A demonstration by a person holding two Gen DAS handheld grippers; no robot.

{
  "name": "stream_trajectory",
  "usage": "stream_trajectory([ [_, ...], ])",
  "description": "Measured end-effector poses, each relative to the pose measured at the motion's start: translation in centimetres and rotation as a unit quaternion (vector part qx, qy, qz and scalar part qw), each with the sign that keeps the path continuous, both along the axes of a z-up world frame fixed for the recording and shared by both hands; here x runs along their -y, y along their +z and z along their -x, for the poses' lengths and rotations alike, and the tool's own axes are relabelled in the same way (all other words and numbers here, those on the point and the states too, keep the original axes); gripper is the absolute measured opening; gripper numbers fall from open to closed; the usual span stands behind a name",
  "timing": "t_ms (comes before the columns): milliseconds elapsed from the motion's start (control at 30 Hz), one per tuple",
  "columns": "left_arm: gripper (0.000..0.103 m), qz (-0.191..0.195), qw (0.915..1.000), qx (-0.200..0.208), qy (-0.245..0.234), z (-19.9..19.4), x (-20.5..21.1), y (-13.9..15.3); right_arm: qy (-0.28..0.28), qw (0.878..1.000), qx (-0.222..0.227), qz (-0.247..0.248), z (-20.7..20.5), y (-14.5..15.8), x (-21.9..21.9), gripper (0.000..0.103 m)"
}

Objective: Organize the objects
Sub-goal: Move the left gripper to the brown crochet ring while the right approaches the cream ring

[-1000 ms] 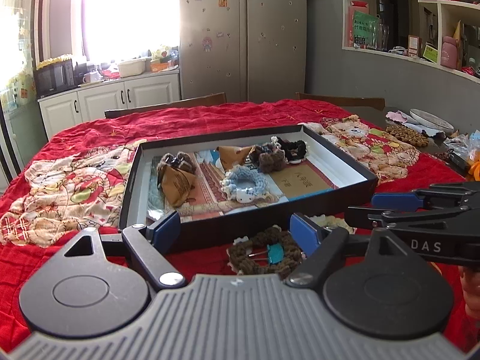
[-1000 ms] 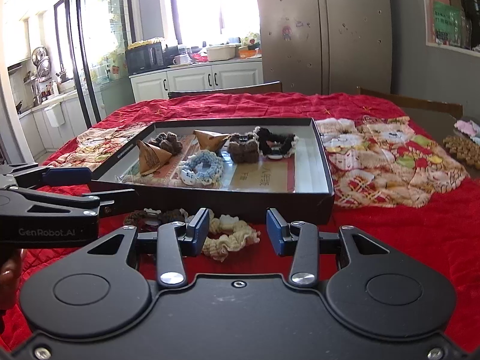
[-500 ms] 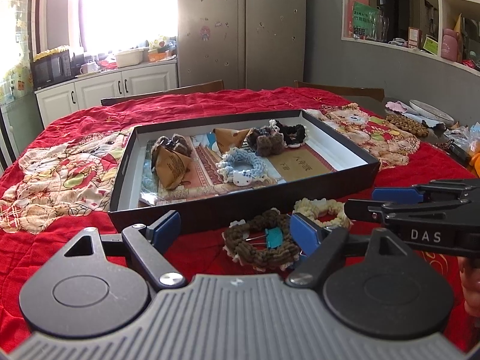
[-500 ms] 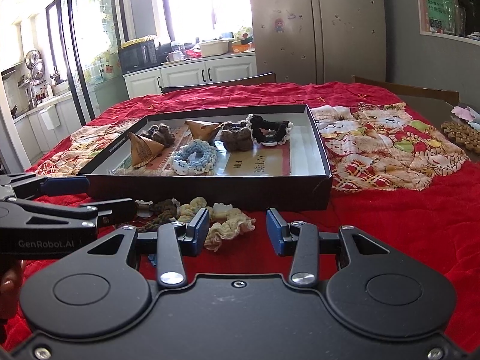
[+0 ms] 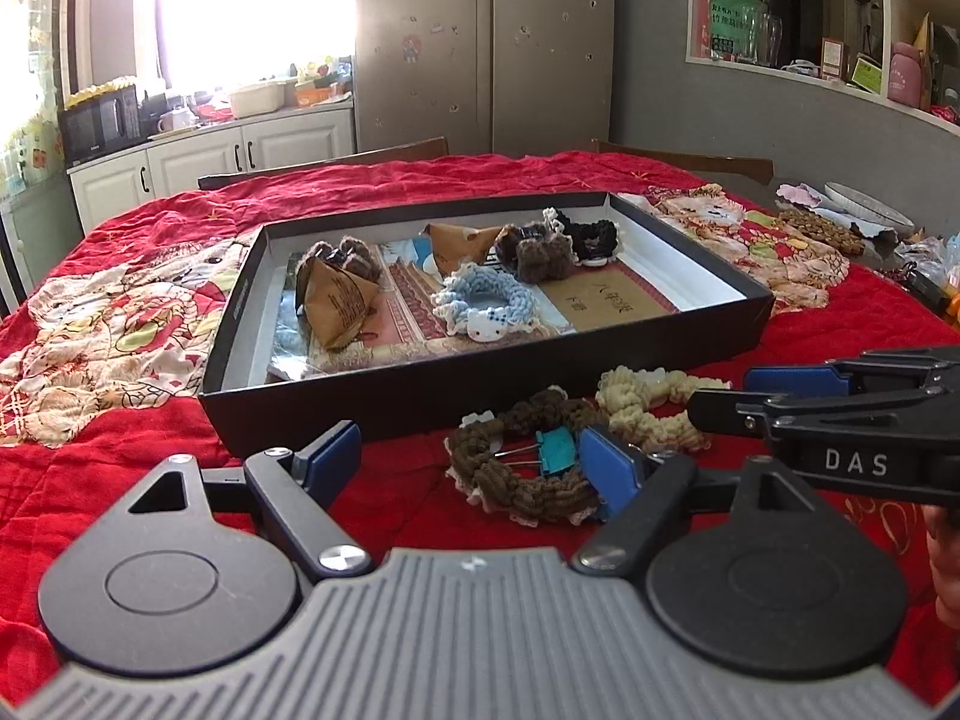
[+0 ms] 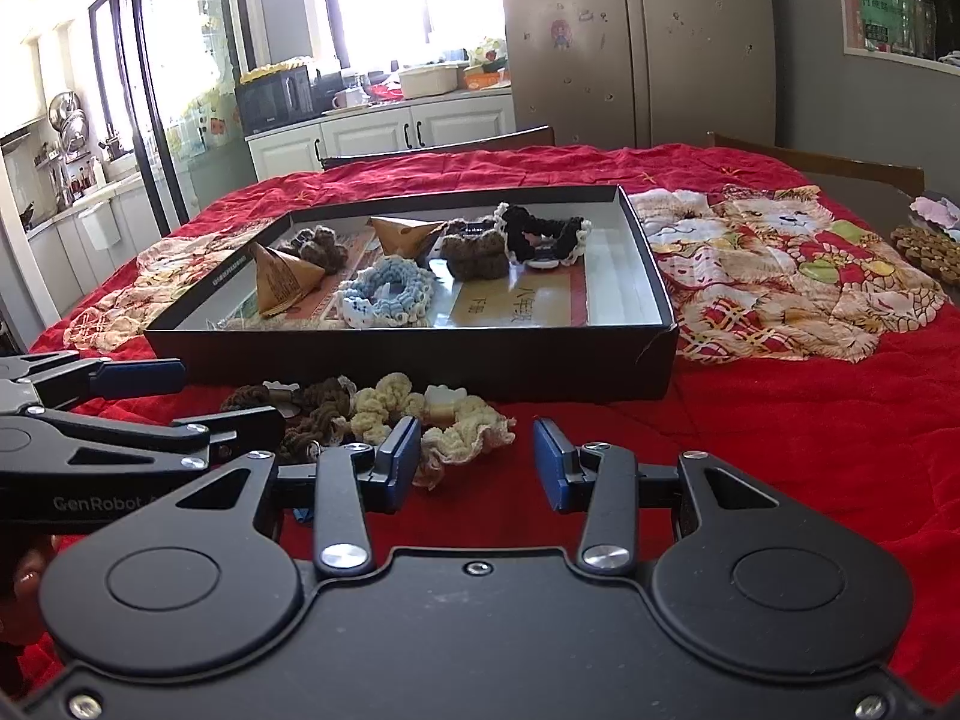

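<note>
Two crocheted scrunchies, brown scrunchie [image 5: 528, 468] and cream scrunchie [image 6: 444, 426], lie just outside the black tray [image 5: 480, 402], seemingly awaiting sorting; left gripper [image 5: 474, 456] wide open, empty; right gripper [image 6: 477, 456] partly open, empty.

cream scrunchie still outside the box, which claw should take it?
Right, probably. The cream scrunchie lies just ahead of the right claw, slightly toward its left finger, with the jaws open and empty. The left claw points at the brown scrunchie instead, so it would have to reach across.

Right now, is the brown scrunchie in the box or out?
Out. The brown scrunchie lies on the red cloth in front of the black box, beside the cream scrunchie.
</note>
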State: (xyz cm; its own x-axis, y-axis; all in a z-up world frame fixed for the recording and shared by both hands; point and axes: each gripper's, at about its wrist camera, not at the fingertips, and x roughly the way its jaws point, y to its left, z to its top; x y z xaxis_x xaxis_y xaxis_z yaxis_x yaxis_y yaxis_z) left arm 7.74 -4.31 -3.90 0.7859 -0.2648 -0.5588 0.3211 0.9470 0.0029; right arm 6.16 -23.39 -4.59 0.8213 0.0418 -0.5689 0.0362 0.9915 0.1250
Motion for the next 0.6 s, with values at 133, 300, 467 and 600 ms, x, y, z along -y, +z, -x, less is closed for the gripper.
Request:
stream_trajectory([
  [133,0.087,0.005,1.0000,-0.003,0.002,-0.1,-0.2,-0.2,-0.005,1.000,0.007,-0.011,-0.3,0.3,0.1,0.039],
  [300,0.086,0.007,0.9999,-0.007,0.011,-0.4,-0.5,-0.4,-0.009,1.000,0.008,-0.007,-1.4,0.4,0.0,0.037],
  [467,0.079,0.010,0.9996,-0.022,0.016,-0.8,-0.9,-0.9,-0.008,1.000,-0.017,0.004,-2.2,-0.6,-0.3,0.033],
  [600,0.069,0.017,0.9991,-0.037,0.015,-1.1,-1.1,-1.2,-0.006,1.000,-0.024,0.011,-2.3,-0.9,-0.4,0.032],
])
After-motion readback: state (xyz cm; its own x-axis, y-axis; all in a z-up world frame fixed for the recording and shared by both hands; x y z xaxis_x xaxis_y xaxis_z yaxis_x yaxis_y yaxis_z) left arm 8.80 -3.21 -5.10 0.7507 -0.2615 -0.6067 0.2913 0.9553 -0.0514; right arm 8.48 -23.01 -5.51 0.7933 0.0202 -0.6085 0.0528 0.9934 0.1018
